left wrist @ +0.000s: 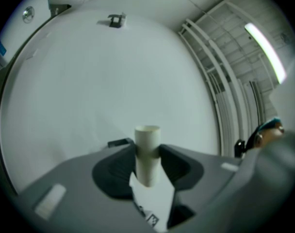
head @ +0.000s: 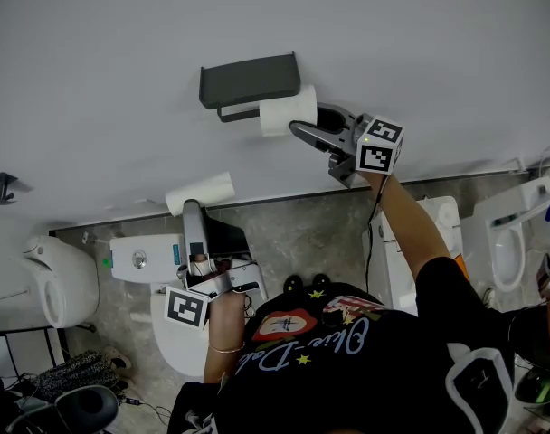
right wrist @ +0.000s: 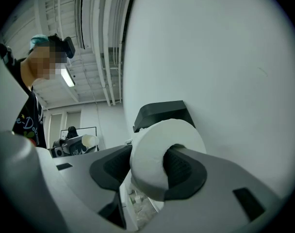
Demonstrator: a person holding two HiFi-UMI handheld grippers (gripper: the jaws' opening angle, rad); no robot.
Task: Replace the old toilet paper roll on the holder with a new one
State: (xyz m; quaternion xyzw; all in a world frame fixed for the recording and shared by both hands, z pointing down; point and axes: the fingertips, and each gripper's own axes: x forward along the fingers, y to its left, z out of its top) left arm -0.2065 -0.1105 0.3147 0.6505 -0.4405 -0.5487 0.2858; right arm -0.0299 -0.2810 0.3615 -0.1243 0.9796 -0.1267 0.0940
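Plain white wall [head: 121, 43] on the far side, meeting a grey mottled floor [head: 302, 233] nearer. White toilet bowl [head: 62, 287] at left, white urinal [head: 508, 247] at right. Overhead, exposed white pipes [right wrist: 96, 42] and a lit strip lamp [left wrist: 265, 52].

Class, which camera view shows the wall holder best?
The head view: nearly the whole holder shows, lid and bar. The right gripper view shows only its top behind the roll. The left gripper view misses it.
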